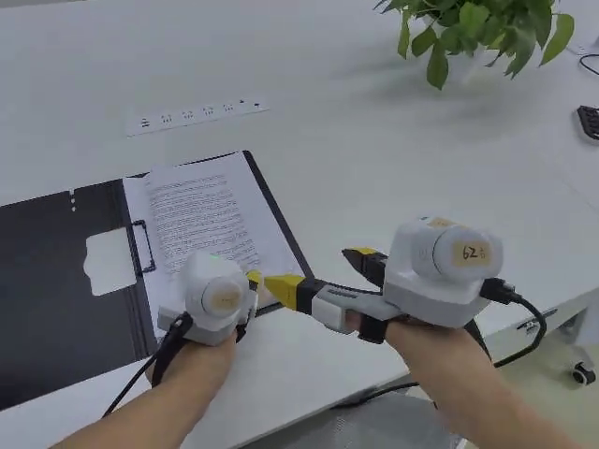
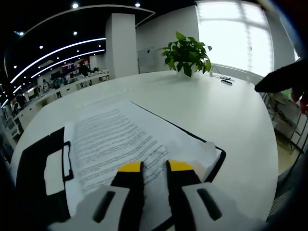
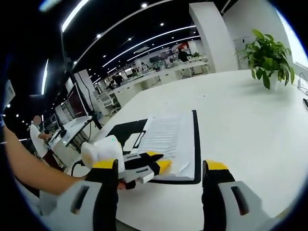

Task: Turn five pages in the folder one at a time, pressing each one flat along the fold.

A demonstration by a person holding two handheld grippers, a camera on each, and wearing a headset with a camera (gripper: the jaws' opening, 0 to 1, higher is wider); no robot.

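Folder [image 1: 56,281] lies open at the worktop's [image 1: 374,140] near-left edge, printed page [image 1: 201,210] flat on its right half. Left gripper [image 2: 155,168]: over the page's near-right corner, jaws narrow, slim gap between the tips. Right gripper [image 1: 318,271]: just right of the folder's near-right corner, jaws wide apart. Plant [image 1: 477,33] at the far-right corner.

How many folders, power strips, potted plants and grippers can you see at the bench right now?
Folder: 1, lying open with printed pages
Power strip: 1
Potted plant: 1
Grippers: 2, the left gripper and the right gripper
Total: 5
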